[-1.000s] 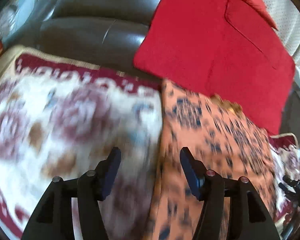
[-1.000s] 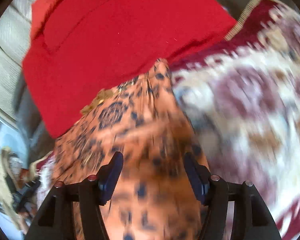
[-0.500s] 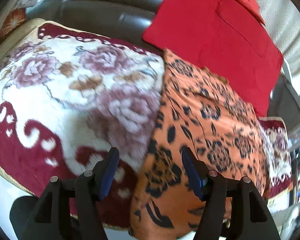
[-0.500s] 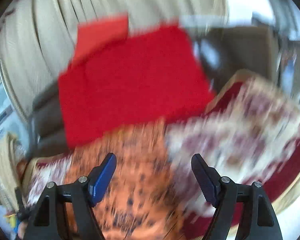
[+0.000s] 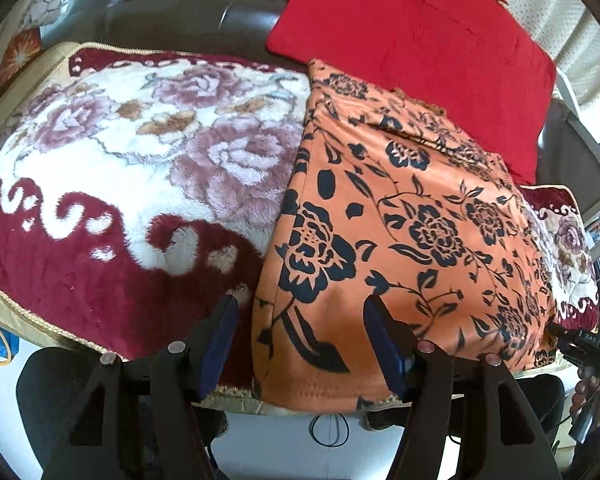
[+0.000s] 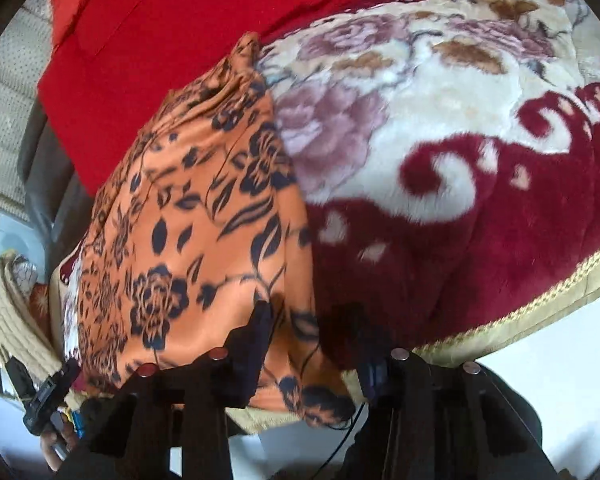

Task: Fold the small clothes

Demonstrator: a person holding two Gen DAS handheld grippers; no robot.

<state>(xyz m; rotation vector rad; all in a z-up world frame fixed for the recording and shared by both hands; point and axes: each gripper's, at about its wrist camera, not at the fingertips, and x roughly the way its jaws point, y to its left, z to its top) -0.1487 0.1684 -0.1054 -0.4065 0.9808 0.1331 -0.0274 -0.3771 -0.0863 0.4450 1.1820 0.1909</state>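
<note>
I see a plush floral blanket in maroon and cream spread over a dark leather sofa, with a red cushion behind. The orange floral garment lies flat on it. My left gripper hangs open over its near edge. My right gripper is closing, the garment's near edge between its jaws.

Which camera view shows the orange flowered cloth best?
The left wrist view: the orange flowered cloth lies sharp and nearly whole on the plush blanket. The right wrist view shows it slanted, blurred, and partly hidden behind the closing right gripper.
</note>
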